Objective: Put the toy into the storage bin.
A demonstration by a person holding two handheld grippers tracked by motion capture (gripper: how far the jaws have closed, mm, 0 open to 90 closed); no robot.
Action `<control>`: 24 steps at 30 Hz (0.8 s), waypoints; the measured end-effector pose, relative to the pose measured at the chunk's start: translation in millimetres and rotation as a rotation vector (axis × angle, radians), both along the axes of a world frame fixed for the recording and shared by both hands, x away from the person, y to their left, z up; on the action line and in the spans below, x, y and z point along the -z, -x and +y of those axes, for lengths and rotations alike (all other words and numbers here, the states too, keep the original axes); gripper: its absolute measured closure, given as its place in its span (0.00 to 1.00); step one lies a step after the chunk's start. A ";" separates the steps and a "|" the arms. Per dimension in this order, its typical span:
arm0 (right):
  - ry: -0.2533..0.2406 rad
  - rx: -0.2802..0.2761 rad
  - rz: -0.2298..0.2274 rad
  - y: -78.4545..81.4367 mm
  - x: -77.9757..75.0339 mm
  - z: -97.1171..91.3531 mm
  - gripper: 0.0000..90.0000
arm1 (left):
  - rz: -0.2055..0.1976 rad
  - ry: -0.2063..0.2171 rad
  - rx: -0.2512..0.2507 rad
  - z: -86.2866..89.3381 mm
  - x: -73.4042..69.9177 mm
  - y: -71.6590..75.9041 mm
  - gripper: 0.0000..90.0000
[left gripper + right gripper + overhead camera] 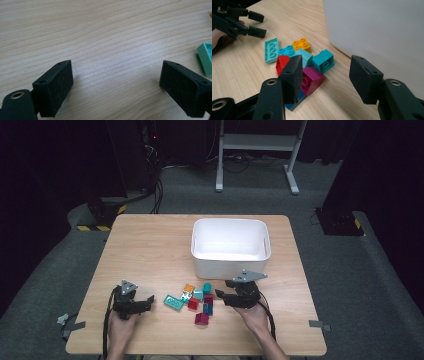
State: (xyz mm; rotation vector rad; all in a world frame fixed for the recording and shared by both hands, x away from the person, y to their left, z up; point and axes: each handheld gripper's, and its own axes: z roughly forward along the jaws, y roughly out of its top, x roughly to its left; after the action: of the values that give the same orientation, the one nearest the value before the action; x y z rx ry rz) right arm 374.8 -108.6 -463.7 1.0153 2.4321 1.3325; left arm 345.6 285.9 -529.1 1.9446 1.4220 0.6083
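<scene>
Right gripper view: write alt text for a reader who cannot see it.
The right gripper has open black jaws hanging over a cluster of toy bricks on a wooden table, beside a white bin. The left gripper sits at top left.

No legible text, labels or numbers.

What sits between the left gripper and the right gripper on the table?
In the high view, the cluster of toy bricks lies between the left gripper and the right gripper, the light green flat brick nearest the left.
</scene>
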 end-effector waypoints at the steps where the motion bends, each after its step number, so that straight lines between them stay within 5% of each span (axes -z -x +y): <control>1: 0.004 -0.006 0.007 0.7 3.3 2.5 0.50 | 0.000 0.000 0.000 0.0 0.0 0.0 0.13; 24: 0.072 -0.008 0.058 -2.8 35.1 43.5 0.49 | 0.000 0.000 0.000 0.0 0.0 0.0 0.13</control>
State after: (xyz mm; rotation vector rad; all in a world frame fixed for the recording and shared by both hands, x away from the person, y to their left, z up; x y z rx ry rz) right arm 377.6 -65.1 -498.8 1.0416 2.5093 1.2250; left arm 345.6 285.9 -529.2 1.9443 1.4221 0.6082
